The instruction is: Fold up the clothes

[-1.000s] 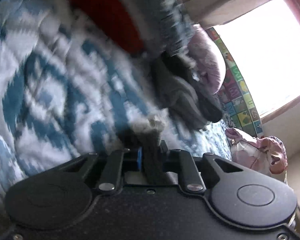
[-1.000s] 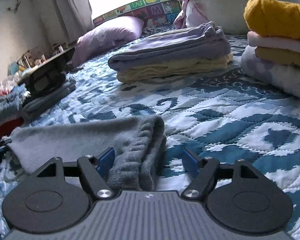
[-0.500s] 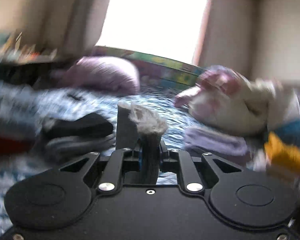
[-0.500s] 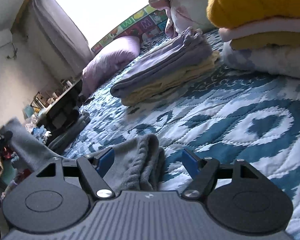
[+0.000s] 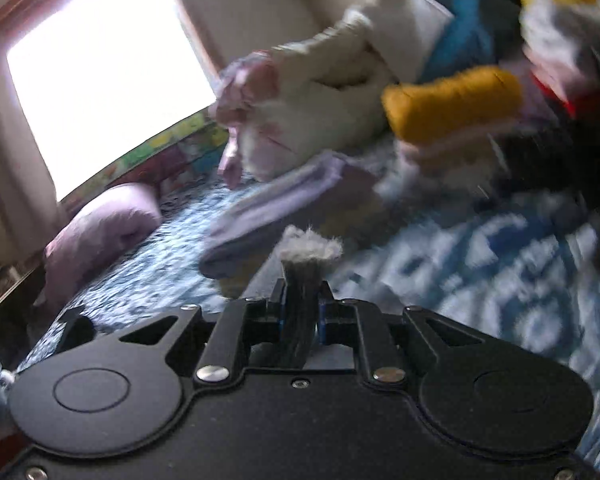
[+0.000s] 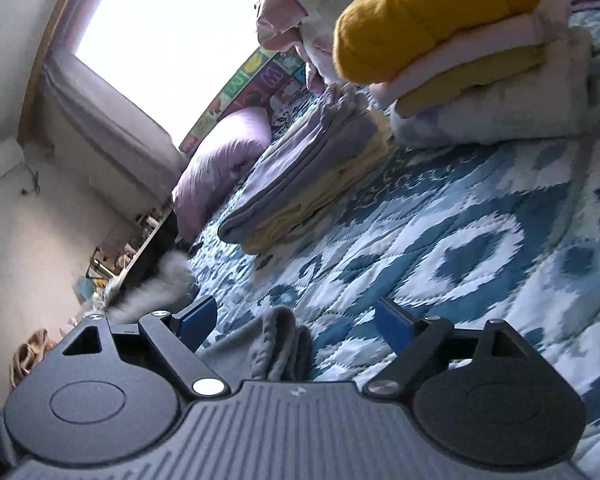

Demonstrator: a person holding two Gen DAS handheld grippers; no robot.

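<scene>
A grey knitted garment [image 6: 278, 340] lies on the blue and white quilt [image 6: 460, 240]. Its ribbed folded edge sits between the blue pads of my right gripper [image 6: 296, 320], whose jaws are opening and stand clear of the cloth on both sides. My left gripper [image 5: 302, 300] is shut on another end of the grey garment [image 5: 310, 246], a fuzzy tuft sticking out past the pads. That held end also shows at the left of the right wrist view as a pale grey tuft [image 6: 172, 276]. The left wrist view is blurred.
A folded lilac and pale yellow stack [image 6: 312, 176] lies mid-bed. A taller pile topped by a mustard knit [image 6: 432, 12] sits to the right. A lilac pillow [image 6: 224, 160] and a coloured play mat [image 6: 252, 76] stand under the bright window. Cluttered shelves [image 6: 120, 256] are at left.
My left gripper swung fast across the bed with the grey end and rolled, now facing the folded piles. My right gripper rolled and its jaws spread wider off the ribbed edge.
</scene>
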